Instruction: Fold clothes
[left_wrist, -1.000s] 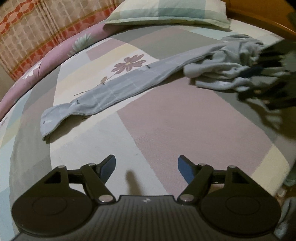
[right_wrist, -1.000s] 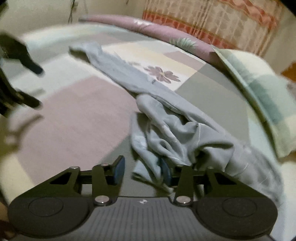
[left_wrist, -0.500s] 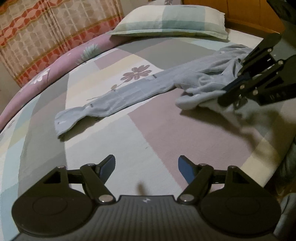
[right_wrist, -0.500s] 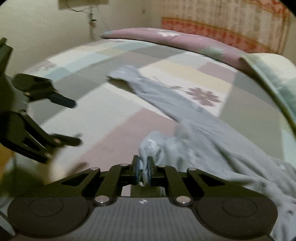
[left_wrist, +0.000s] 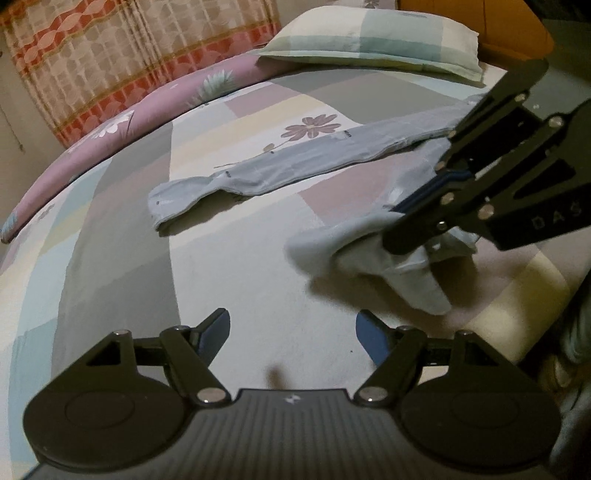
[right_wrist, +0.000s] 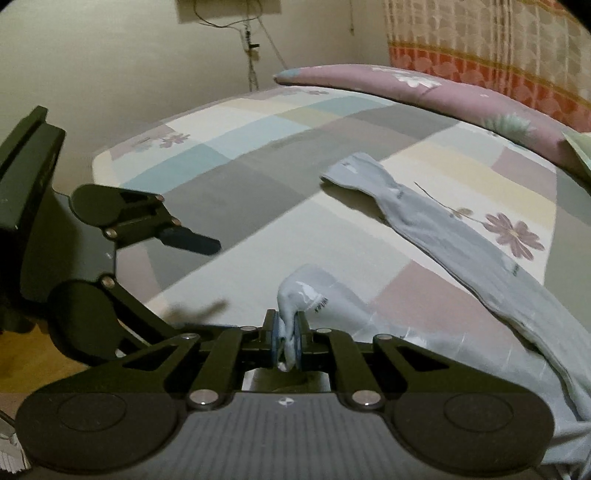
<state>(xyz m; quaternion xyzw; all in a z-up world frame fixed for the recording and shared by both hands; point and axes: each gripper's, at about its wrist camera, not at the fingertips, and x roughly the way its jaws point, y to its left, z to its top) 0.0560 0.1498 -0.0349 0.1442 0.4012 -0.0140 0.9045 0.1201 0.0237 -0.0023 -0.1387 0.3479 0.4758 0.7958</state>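
A pale grey-blue garment (left_wrist: 295, 166) lies across the patchwork bedsheet (left_wrist: 122, 236), one long leg stretched out toward the far left. My right gripper (right_wrist: 287, 338) is shut on the end of the other leg (right_wrist: 306, 291) and holds it lifted above the sheet; in the left wrist view it (left_wrist: 417, 206) comes in from the right with the cloth end (left_wrist: 369, 251) hanging under it. My left gripper (left_wrist: 291, 328) is open and holds nothing, low over bare sheet near the bed's front edge. From the right wrist view it (right_wrist: 199, 240) shows at the left.
A pillow (left_wrist: 373, 37) lies at the head of the bed, with a pink flowered bolster (left_wrist: 122, 125) along the far side and a curtain (left_wrist: 110, 48) behind it. A wooden headboard (left_wrist: 509, 33) stands at the back right. The floor (right_wrist: 33, 373) shows beyond the bed's near edge.
My right gripper closed on the garment's leg end, lifted it and carried it leftward toward my left gripper. My left gripper stayed open and shifted across the bed.
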